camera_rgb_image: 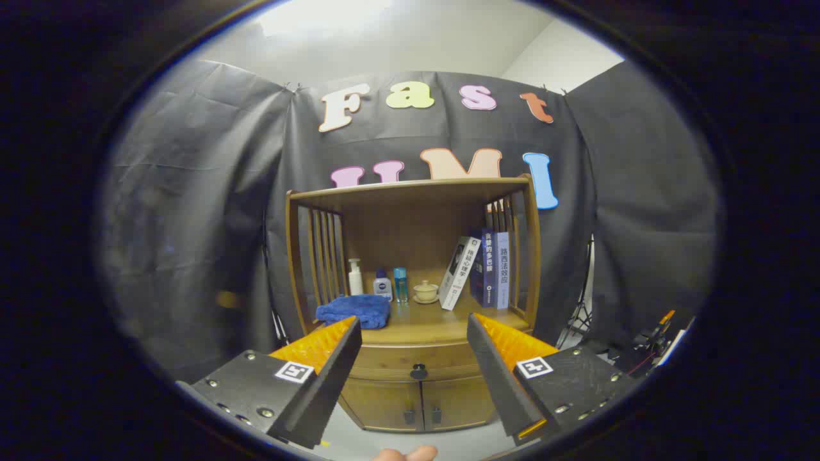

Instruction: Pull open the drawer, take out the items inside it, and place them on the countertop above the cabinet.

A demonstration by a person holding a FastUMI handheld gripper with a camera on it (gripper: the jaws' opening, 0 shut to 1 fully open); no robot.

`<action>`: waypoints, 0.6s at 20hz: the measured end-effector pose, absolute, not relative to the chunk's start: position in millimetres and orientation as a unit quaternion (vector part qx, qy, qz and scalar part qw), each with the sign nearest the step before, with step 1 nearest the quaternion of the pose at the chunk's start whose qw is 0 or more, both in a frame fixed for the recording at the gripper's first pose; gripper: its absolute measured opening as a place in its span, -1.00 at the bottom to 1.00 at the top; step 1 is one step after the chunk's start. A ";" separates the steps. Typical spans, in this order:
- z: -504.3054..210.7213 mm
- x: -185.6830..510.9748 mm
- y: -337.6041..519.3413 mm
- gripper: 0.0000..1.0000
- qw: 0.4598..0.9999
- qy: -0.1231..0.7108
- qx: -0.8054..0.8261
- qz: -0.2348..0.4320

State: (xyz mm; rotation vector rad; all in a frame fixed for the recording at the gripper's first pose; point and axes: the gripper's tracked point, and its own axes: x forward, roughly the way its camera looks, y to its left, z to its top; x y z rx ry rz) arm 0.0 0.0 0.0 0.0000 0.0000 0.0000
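The drawer is a wide, shallow wooden front with a small dark round knob at its middle. It sits shut, flush with the cabinet, its long axis running side to side just under the front edge of the bench and above two small doors. Its inside is hidden, so what it holds cannot be told.

The tool hangs in front of the cabinet, well short of it, with its fingers spread wide apart and nothing between them; drawer and knob show in the gap.

On the bench, under a wooden roof with slatted sides, a folded blue cloth lies at the front left corner. Behind it, along the back edge, stand a white pump bottle, a small white bottle with a blue cap and a slim blue bottle, all upright. Near the middle sits a pale lidded cup on a saucer. Toward the right side, one book leans tilted against two upright blue books.

A fingertip shows below the tool.
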 end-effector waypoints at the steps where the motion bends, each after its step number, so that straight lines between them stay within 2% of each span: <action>1: -0.6 0.8 0.4 0.98 1.000 0.000 0.000 0.001; 12: -6.3 13.6 2.6 0.98 1.000 -0.002 -0.004 0.005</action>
